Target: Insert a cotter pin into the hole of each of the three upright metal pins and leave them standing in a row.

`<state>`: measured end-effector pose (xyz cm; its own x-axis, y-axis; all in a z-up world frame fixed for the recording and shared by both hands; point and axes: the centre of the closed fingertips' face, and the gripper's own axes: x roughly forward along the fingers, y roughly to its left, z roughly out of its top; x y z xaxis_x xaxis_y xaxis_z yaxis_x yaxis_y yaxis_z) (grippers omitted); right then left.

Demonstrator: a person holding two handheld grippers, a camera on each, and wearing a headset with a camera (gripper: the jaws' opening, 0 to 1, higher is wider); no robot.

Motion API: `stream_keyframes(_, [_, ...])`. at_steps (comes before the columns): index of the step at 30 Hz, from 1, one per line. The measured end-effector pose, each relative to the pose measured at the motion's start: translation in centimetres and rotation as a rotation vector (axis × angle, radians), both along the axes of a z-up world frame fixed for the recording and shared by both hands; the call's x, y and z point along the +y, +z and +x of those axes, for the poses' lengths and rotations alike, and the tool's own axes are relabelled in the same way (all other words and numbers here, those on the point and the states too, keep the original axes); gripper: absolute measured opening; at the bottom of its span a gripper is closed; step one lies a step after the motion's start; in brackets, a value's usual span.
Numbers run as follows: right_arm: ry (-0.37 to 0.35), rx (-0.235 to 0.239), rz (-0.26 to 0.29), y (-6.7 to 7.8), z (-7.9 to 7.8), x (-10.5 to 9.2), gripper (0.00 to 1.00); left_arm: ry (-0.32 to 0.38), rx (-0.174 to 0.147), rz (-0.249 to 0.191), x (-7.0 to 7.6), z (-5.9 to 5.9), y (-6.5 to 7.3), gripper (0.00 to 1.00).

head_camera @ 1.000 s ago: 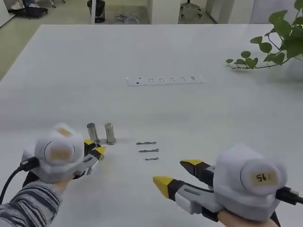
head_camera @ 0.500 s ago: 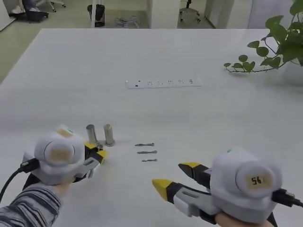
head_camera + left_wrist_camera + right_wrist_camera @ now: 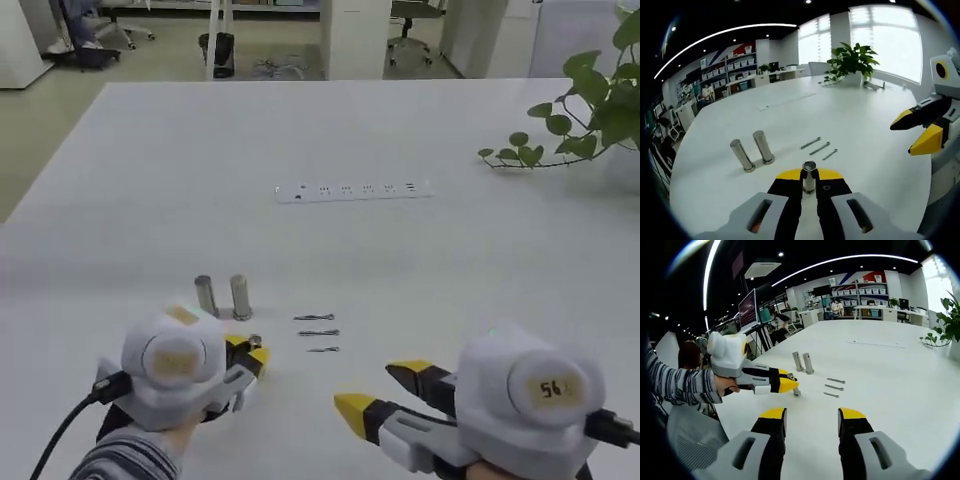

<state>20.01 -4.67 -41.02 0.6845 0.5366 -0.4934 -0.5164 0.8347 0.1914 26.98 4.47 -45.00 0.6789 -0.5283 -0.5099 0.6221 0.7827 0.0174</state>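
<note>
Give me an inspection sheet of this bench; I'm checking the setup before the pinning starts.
Surface: white table.
Job's things: two metal pins upright side by side; third pin in the left gripper; three cotter pins lying loose in a column.
Clutter: power strip, plant.
Grippers: left gripper shut on third pin; right gripper open, empty.
Cables: left cable, right cable, one from each gripper.
Surroundings: office chairs, shelves.

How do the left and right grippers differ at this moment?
The left gripper is shut on a metal pin; the right gripper is open and holds nothing. The left gripper sits near the two standing pins; the right gripper lies across the cotter pins from them. Both have yellow-tipped jaws.
</note>
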Motion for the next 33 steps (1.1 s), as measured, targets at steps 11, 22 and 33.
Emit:
stream_keyframes(11, [0.010, 0.012, -0.001, -0.2, -0.6, -0.2, 0.36, -0.004, 0.006, 0.014, -0.7, -1.0, -0.5, 0.05])
stream_keyframes(22, [0.092, 0.027, -0.061, -0.9, -0.8, -0.1, 0.34, -0.006, 0.004, 0.015, -0.6, -1.1, -0.5, 0.06])
stream_keyframes(33, [0.248, 0.034, -0.161, -1.2, 0.7, -0.2, 0.31, -0.015, 0.018, 0.017, -0.1, -1.7, -0.7, 0.20])
